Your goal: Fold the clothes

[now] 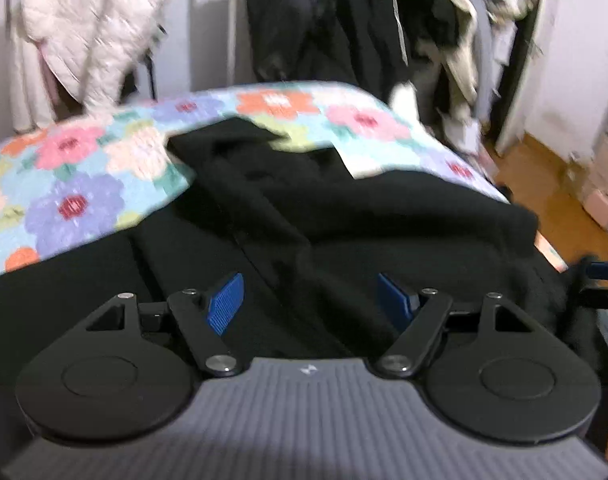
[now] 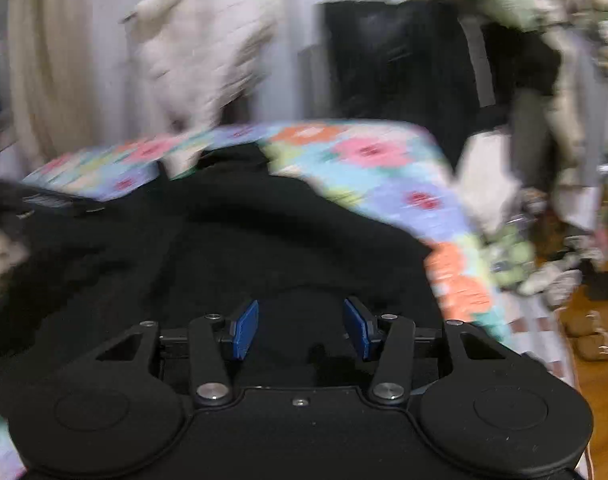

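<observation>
A black garment [image 1: 343, 216] of soft, matte, fleecy cloth is spread in thick rumpled folds over a bed, directly ahead of and beneath both sets of jaws. In the left wrist view a long seam or fold is seen running from between the jaws toward the far edge, where a squarish flap lies. The bed is covered by a quilt [image 1: 76, 176] printed with rounded flowers in pink, orange, purple and pale blue, exposed to the left of and beyond the garment.

The left gripper [image 1: 309, 300] is held with its jaws wide apart, ribbed blue pads facing inward, nothing clamped. The right gripper [image 2: 302, 330] is likewise held with its jaws apart over the black cloth [image 2: 264, 240], empty.

Beyond the bed, a cream quilted coat [image 1: 92, 28] and dark hanging clothes [image 1: 323, 24] are seen, blurred. A wooden floor [image 1: 543, 184] lies right of the jaws.
</observation>
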`<state>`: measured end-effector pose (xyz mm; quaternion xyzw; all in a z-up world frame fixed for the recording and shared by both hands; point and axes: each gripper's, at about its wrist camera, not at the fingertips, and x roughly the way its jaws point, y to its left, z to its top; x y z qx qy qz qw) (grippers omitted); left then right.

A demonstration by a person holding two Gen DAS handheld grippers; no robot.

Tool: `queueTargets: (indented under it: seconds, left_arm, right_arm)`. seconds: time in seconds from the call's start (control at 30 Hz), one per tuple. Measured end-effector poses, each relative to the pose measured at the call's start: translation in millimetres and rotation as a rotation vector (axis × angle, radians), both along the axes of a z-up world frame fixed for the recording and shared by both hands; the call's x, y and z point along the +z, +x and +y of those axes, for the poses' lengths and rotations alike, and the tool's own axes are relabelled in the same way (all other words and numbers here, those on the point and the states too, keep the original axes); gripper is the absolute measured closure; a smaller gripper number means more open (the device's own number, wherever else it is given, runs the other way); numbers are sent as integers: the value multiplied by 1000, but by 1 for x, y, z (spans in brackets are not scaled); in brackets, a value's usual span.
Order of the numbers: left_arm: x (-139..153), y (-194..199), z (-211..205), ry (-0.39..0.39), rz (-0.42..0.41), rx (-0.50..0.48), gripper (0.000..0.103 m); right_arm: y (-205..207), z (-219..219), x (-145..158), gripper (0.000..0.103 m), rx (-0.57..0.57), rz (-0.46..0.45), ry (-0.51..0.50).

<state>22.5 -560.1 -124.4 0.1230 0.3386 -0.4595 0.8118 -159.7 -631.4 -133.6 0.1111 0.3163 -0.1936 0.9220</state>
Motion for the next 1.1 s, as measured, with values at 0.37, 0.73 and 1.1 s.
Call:
queueTargets:
  seconds: [0.37,0.73,1.1]
  left_arm:
    - [36,-34,29,-39,-97,-216,30]
    - [36,14,44,133,-132,-287,29]
    - [88,59,66,68,-325,-197,32]
  right_arm:
    - [-25,73,59,50,55,353,-218]
    - [9,97,71,72,-58,350,-274]
    - [78,123,113,65,52,379,-314]
